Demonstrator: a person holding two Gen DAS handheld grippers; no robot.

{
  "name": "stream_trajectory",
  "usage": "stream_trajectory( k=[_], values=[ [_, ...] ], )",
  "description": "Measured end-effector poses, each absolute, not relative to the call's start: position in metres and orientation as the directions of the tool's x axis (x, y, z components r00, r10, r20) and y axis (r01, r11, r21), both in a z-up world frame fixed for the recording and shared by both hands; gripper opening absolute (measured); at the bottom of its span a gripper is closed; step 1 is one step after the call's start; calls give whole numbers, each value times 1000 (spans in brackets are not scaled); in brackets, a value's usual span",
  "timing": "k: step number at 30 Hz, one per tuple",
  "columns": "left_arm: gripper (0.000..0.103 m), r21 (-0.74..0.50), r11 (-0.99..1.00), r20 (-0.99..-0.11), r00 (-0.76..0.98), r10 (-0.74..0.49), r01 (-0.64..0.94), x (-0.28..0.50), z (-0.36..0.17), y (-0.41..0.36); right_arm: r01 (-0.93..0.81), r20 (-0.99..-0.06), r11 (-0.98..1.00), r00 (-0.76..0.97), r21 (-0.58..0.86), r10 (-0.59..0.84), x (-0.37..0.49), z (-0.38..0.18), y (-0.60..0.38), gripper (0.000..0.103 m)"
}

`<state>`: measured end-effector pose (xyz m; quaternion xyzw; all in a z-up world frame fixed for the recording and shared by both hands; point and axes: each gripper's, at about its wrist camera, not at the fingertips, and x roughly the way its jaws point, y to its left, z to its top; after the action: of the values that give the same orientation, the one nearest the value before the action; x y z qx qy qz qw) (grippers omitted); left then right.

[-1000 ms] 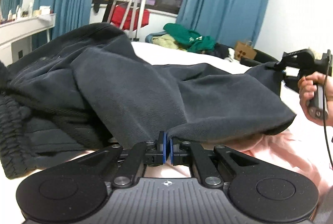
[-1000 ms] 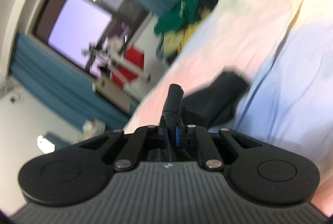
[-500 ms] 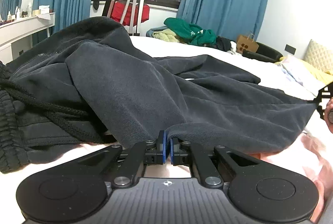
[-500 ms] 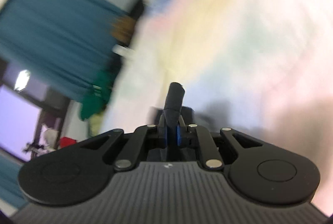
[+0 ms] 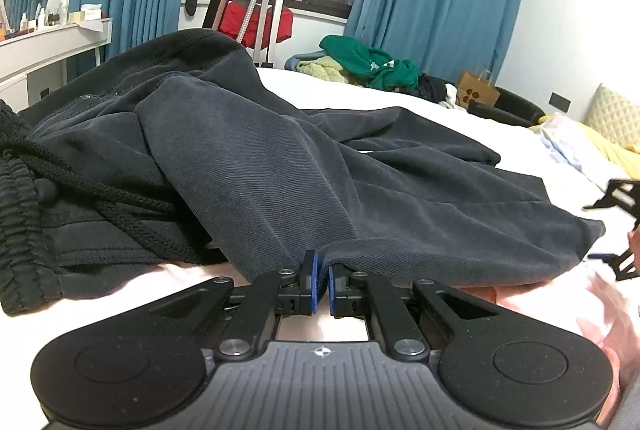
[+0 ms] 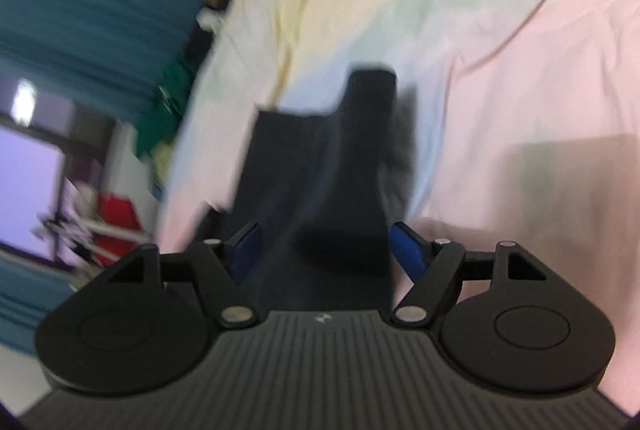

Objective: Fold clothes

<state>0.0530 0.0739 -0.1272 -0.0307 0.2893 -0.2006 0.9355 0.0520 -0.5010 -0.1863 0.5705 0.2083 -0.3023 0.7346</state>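
At 12 o'clock of my left tongs [image 5: 320,282], pinching the dark trousers [image 5: 280,166], the fold lies laid; my right tongs [image 6: 326,250] are opening off the cloth, which is between but unpressed, so next I judge a release and smoothing.

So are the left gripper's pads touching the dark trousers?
Touching. The left wrist view shows the left gripper shut, its blue pads pinching the hem of the dark trousers.

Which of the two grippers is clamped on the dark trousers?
The left gripper, shut on the dark trousers hem; the right gripper is opening.
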Motion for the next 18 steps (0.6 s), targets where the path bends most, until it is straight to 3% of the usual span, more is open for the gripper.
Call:
stream_trajectory(
  k=[3,8,10,12,13,18],
  values=[
    [5,-169,920,-532,753,-387,354,53,-128,74,749,-719,176,662,638,-211,58,-189,-500,74],
    [5,-180,919,-535,750,-390,350,56,-130,75,618,-591,100,780,780,-205,57,-199,-518,73],
    [5,-186,917,-536,746,-395,352,57,-130,75,602,-571,162,796,782,-200,69,-197,-521,62],
    [5,-191,914,-532,744,-403,359,58,-129,76,628,-586,267,778,731,-227,85,-190,-520,20],
    [5,-194,911,-530,743,-409,364,59,-127,76,649,-599,322,761,689,-251,92,-186,-518,13],
    [11,-211,890,-538,713,-450,404,61,-125,75,665,-536,413,746,622,-395,91,-165,-510,7]
  ],
)
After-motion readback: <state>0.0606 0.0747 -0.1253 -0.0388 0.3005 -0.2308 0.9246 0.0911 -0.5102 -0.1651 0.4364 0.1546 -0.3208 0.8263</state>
